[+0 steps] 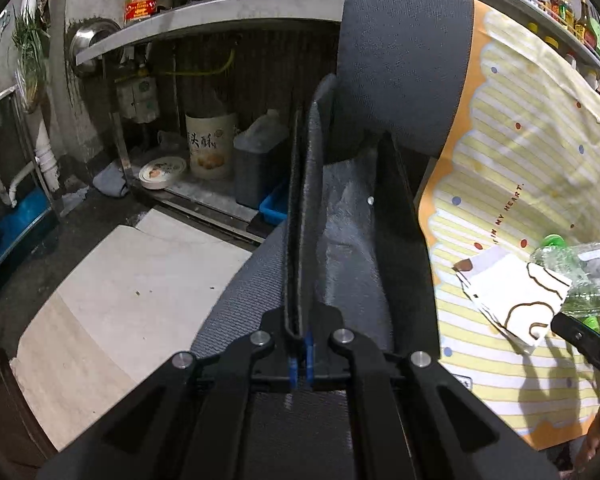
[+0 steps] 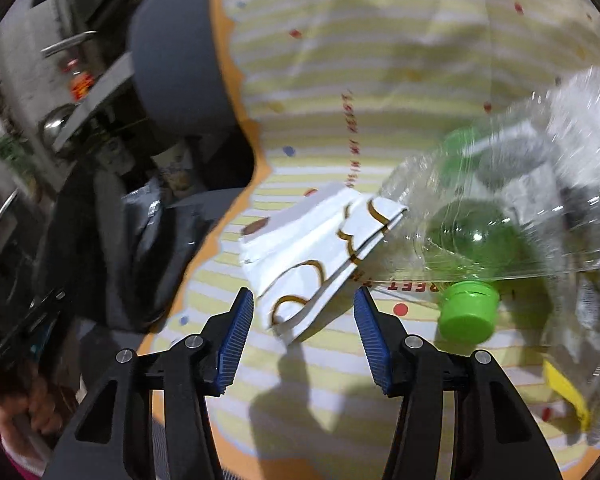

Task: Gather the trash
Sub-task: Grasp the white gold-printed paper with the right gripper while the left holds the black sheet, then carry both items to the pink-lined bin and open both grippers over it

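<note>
Right wrist view: right gripper (image 2: 304, 312) hangs over the striped tablecloth (image 2: 340, 60), jaws about half open, straddling the near end of a folded white paper wrapper (image 2: 312, 256); pads not pressing it. Wrapper lies flat, long axis running from near-left up to far-right, far end touching a crushed clear plastic bottle (image 2: 500, 200) with green cap (image 2: 466, 312). Left gripper (image 1: 300, 356) is closed on the edge of a dark grey bag (image 1: 340, 232), probably keeping its mouth up beside the table for the trash.
</note>
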`<state>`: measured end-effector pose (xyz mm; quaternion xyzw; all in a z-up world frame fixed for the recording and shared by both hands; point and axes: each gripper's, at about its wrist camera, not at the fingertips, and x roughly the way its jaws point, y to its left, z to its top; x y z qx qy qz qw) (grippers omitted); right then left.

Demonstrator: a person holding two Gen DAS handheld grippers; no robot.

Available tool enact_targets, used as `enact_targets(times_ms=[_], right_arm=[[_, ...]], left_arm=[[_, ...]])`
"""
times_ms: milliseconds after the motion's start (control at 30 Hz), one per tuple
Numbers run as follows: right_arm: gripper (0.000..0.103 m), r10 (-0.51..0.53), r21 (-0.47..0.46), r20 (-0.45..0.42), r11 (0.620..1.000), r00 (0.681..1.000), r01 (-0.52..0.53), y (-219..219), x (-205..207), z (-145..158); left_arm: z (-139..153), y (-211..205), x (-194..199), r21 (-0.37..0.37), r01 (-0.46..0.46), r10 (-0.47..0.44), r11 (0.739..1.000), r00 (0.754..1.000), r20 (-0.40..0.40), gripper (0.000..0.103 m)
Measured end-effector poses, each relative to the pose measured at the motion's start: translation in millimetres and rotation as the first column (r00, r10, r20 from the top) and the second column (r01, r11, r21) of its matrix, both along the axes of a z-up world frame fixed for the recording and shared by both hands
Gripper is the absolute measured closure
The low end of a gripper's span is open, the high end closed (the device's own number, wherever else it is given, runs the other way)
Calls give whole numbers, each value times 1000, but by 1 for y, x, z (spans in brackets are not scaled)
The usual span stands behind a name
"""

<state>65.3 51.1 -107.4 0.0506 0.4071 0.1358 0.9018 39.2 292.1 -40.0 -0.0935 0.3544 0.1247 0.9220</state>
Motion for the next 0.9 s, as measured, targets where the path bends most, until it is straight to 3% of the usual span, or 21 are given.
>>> enact_targets(times_ms=[133,200,233,267,433,533,633,767,900], right_arm=[[60,-36,52,-32,998,999,38,-1,16,-13],[73,-19,80,-36,997,999,22,0,19,-14],[92,-8,98,-28,995,1000,10,0,18,-12],[98,0,108,-16,994,1000,2,-1,16,-9],[102,74,88,168,992,983,-89,-11,-27,45],[102,93,52,264,992,960,-111,-34,-64,89],[102,88,23,329,995,940,-101,-62,-97,122],[102,42,-3,402,999,915,-44,-109,-143,156],[102,-40,-37,451,997,891,64,-163,-190,172]], left_arm=[[0,1,0,-21,0,0,1000,1000,6,103],[1,-1,0,-27,3,-3,1000,1000,8,103],[2,-2,-1,-31,7,-7,999,1000,9,103],[5,-3,-3,-38,13,-13,999,1000,17,103],[38,-24,-15,-48,86,-81,995,991,103,103],[71,-54,-26,-42,183,-173,982,968,182,103],[104,-92,-38,-16,285,-271,958,926,262,103],[137,-144,-54,-3,424,-397,906,851,345,103],[155,-204,-72,5,585,-540,811,745,392,103]])
